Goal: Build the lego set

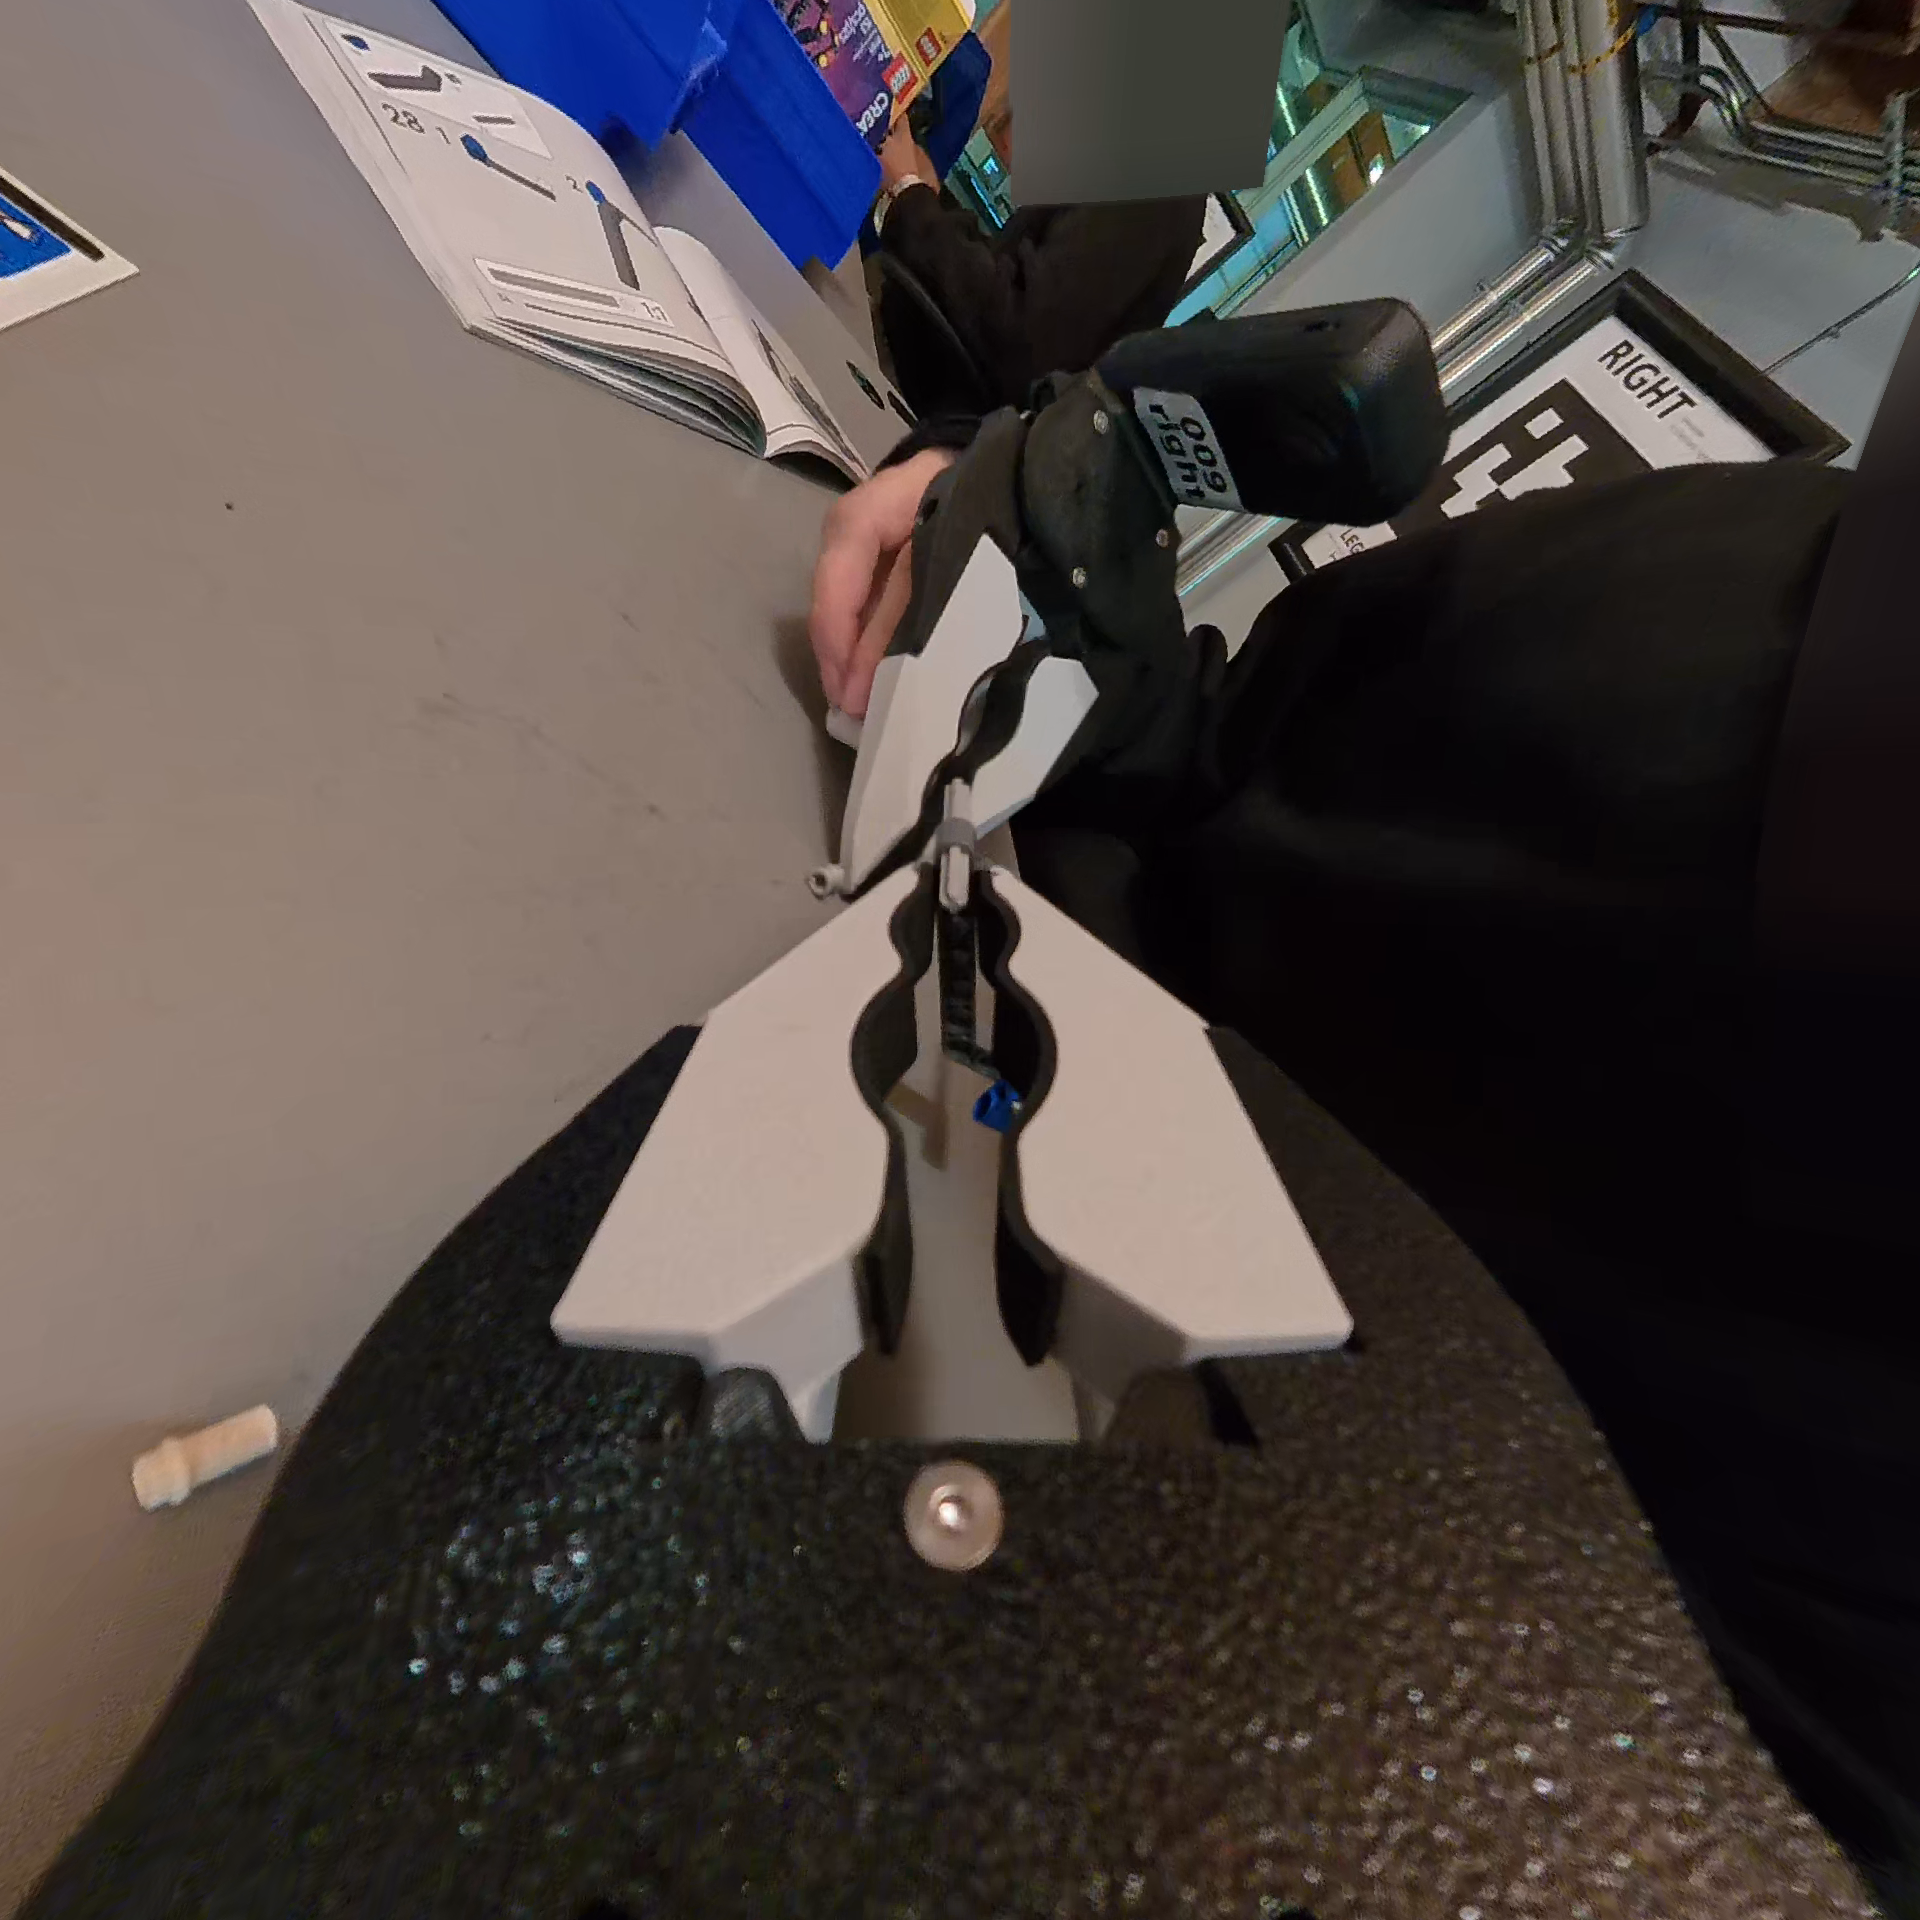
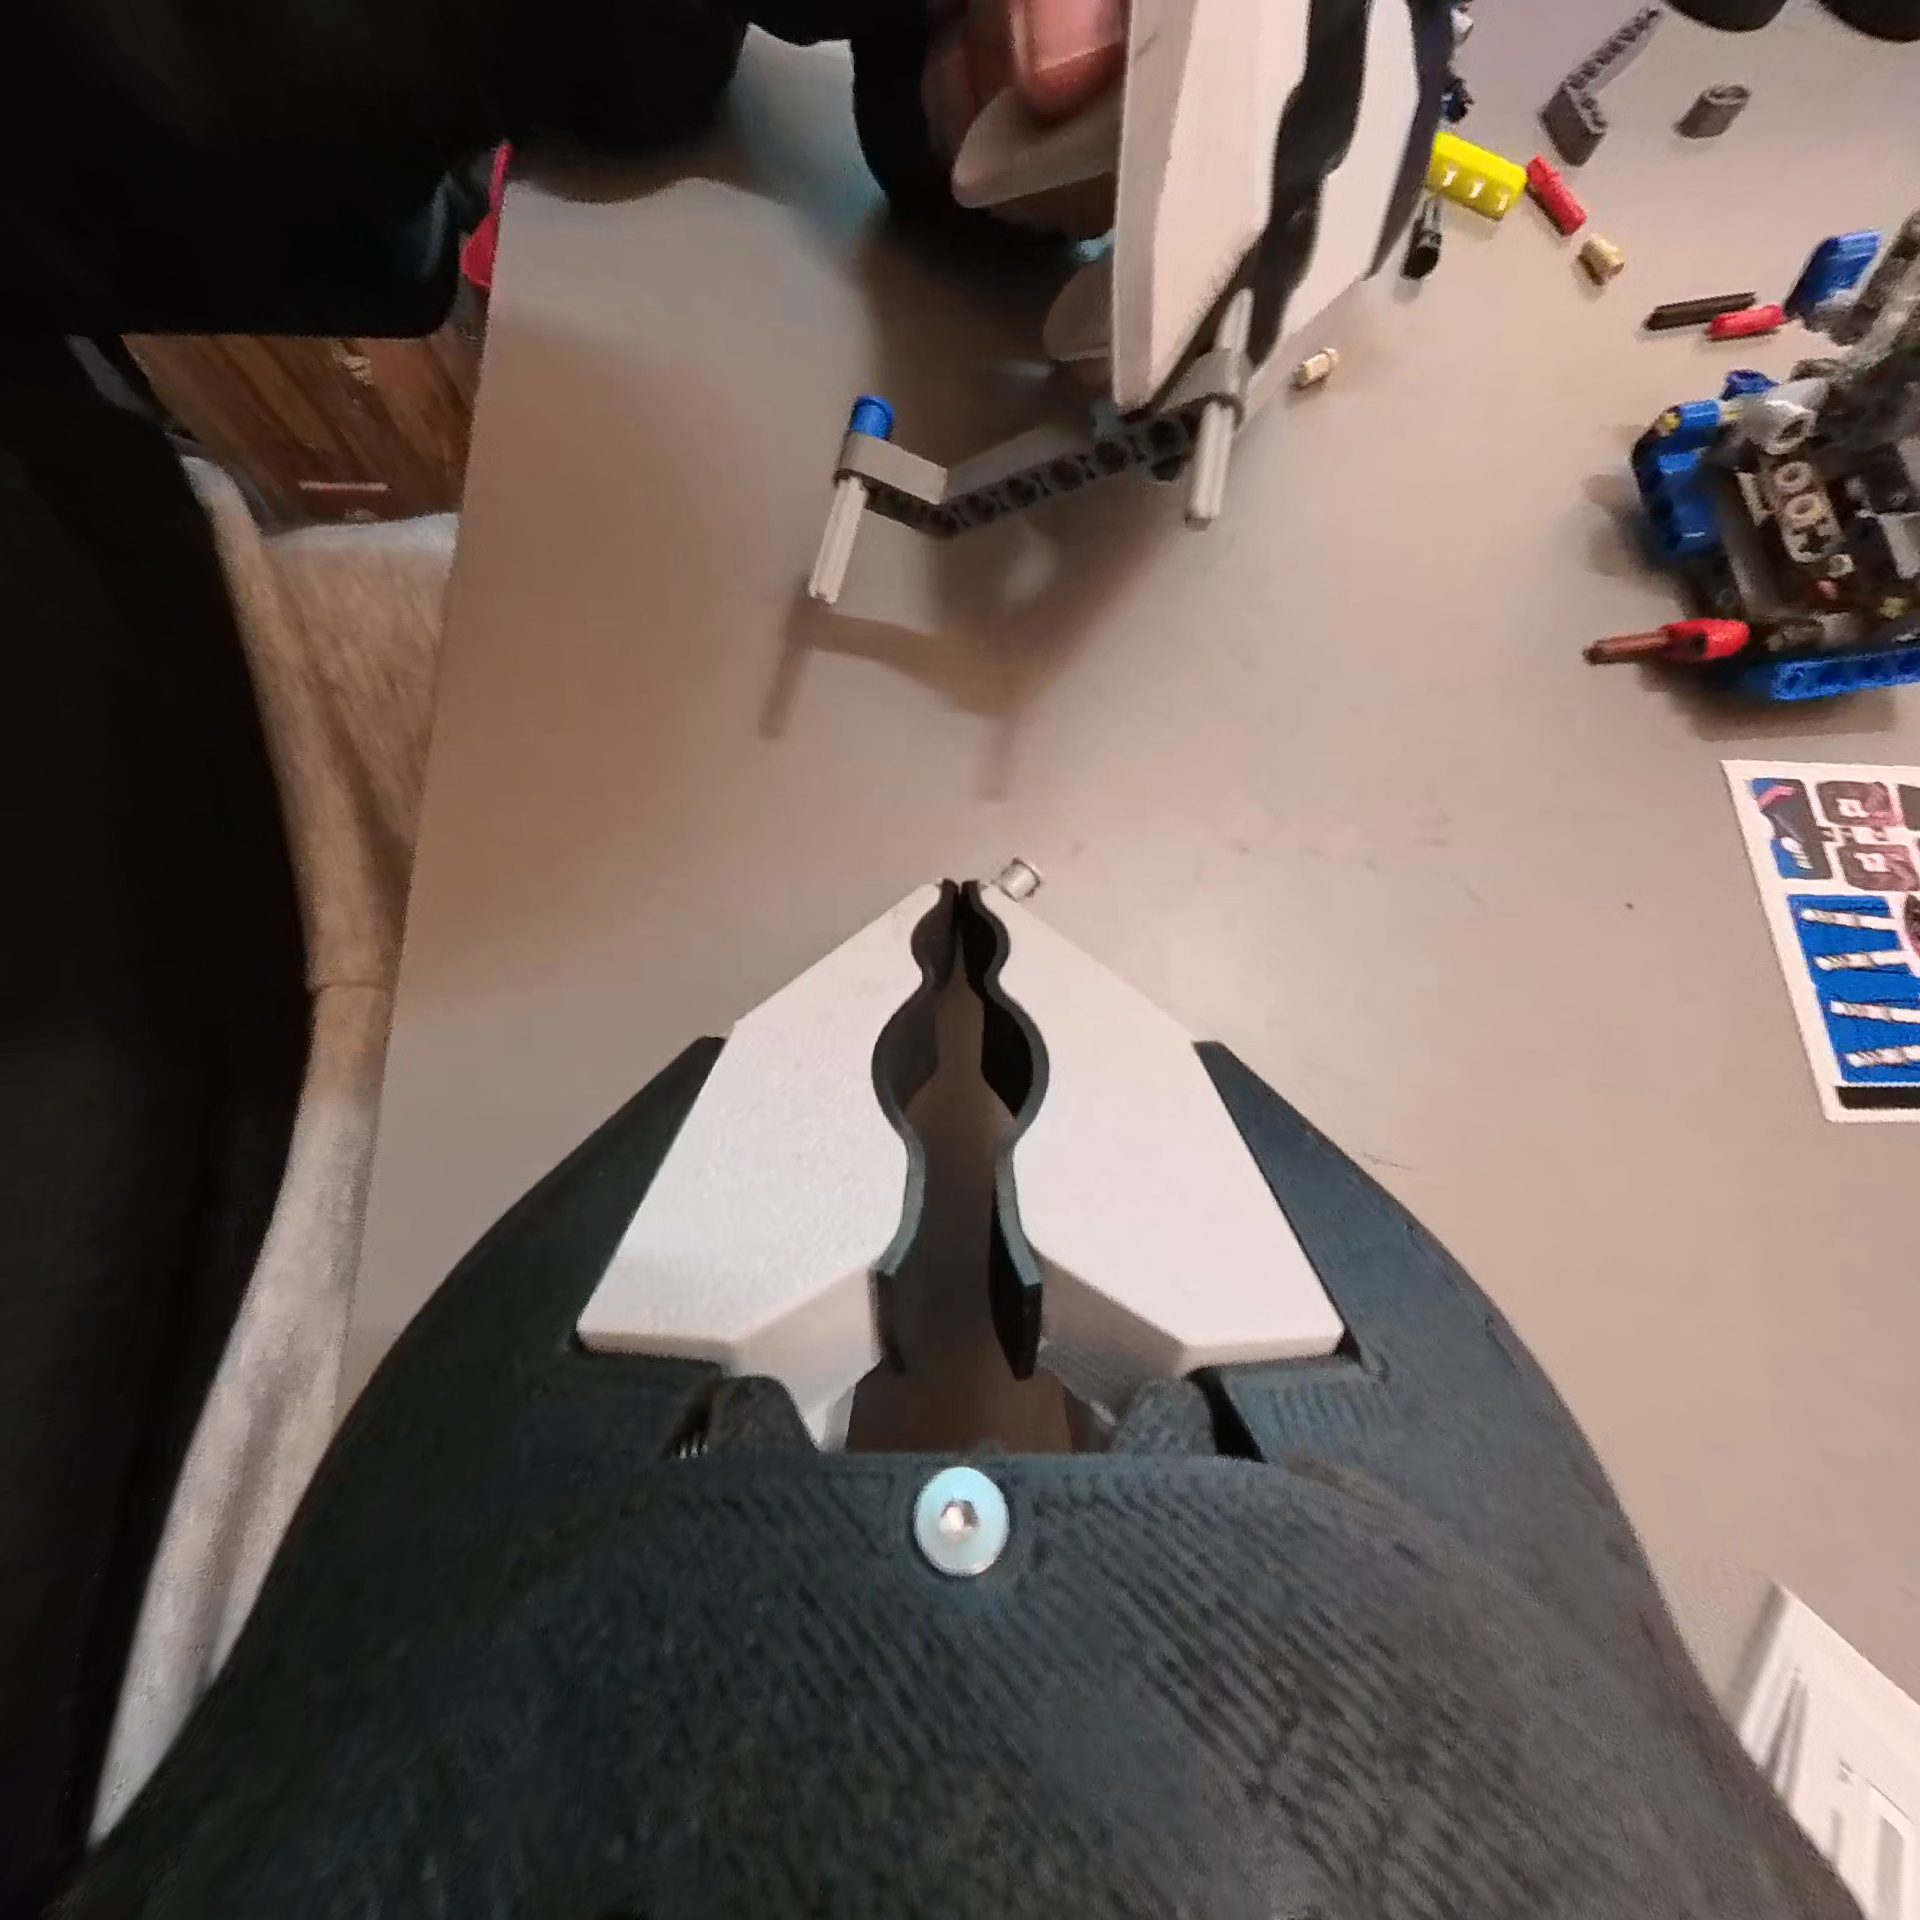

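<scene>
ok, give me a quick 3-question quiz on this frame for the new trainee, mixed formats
1. True or false: the left gripper grips the grey beam assembly.
2. What colour is the pin at the assembly's free end? A red, B blue, C yellow.
3. Short answer: is the right gripper open or shut?

Key: 1 true. 2 B. 3 shut, its fingertips meet.
</scene>
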Available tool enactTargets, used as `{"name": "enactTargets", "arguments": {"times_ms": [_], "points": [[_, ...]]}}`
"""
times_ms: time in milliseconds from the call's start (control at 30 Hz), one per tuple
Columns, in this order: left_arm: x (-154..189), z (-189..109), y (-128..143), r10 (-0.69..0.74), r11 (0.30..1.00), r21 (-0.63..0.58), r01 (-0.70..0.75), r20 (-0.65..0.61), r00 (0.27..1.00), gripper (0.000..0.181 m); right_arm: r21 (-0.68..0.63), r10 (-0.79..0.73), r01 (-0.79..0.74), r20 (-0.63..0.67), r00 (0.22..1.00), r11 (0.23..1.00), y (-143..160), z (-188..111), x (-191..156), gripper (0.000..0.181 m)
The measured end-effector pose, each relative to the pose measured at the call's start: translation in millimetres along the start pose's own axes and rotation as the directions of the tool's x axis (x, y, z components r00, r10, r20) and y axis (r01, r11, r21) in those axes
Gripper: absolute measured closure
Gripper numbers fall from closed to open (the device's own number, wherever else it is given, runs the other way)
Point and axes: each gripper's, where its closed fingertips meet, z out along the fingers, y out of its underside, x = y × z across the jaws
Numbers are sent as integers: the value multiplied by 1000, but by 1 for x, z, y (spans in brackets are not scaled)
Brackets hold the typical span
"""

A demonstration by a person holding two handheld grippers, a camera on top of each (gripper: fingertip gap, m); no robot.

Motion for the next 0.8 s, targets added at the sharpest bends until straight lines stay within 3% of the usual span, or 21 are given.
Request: {"name": "enactTargets", "arguments": {"times_ms": [100,233,367,567,667,800], "points": [[1,-1,-1,8,1000,7,-8,1,1000,177,-31,-7,8,38,999,999,0,-2,-9,178],[-2,0,0,1,1000,4,-1,12,1000,177,-67,-5,2,-51,999,998,4,-6,4,176],[0,1,1,9,1000,-4,-9,7,1000,177,-21,-15,14,-77,997,1000,-5,-1,7,168],[0,0,0,11,1000,3,-11,12,1000,177,-39,-35,33,-44,998,999,-5,7,4,181],[-2,-2,-3,0,1000,25,-1,21,1000,177,-29,33,-36,-80,996,999,-10,12,4,181],[0,-9,-8,12,997,71,-13,14,1000,177,15,275,-278,-201,940,960,-16,19,14,181]]}}
